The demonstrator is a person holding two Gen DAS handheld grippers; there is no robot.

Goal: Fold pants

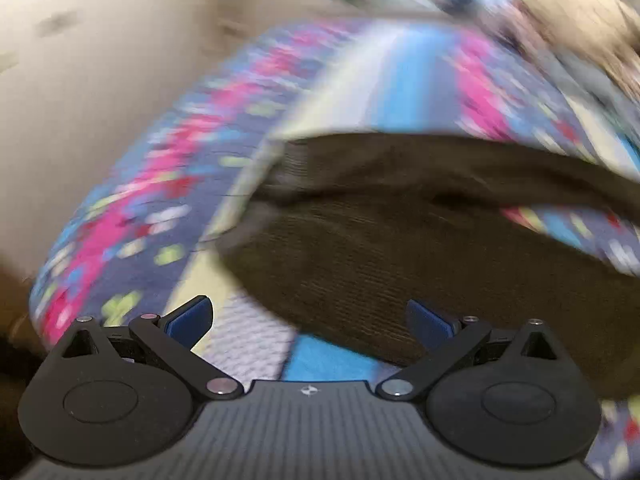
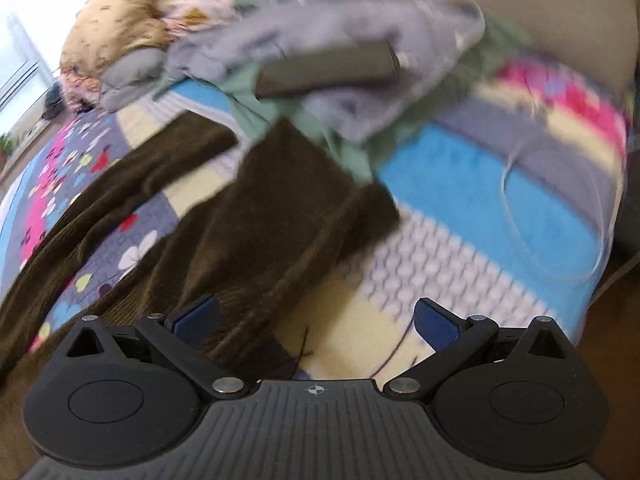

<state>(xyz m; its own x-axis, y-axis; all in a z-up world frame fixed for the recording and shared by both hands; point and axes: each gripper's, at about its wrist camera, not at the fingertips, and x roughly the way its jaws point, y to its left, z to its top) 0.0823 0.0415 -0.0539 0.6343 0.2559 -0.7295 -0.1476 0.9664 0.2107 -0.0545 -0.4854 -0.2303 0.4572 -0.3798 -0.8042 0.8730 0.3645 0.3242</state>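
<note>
Dark brown corduroy pants lie spread on a bed with a colourful patchwork quilt. In the left wrist view their waist end fills the middle and right. My left gripper is open and empty, just above the near edge of the pants. In the right wrist view the pants show both legs running away to the upper left. My right gripper is open and empty, its left finger over the pants' near edge. Both views are blurred.
A heap of grey and green clothes lies at the far end of the bed over the pants' leg ends, with a tan pillow beside it. A beige wall stands left of the bed. A thin cord lies on the quilt.
</note>
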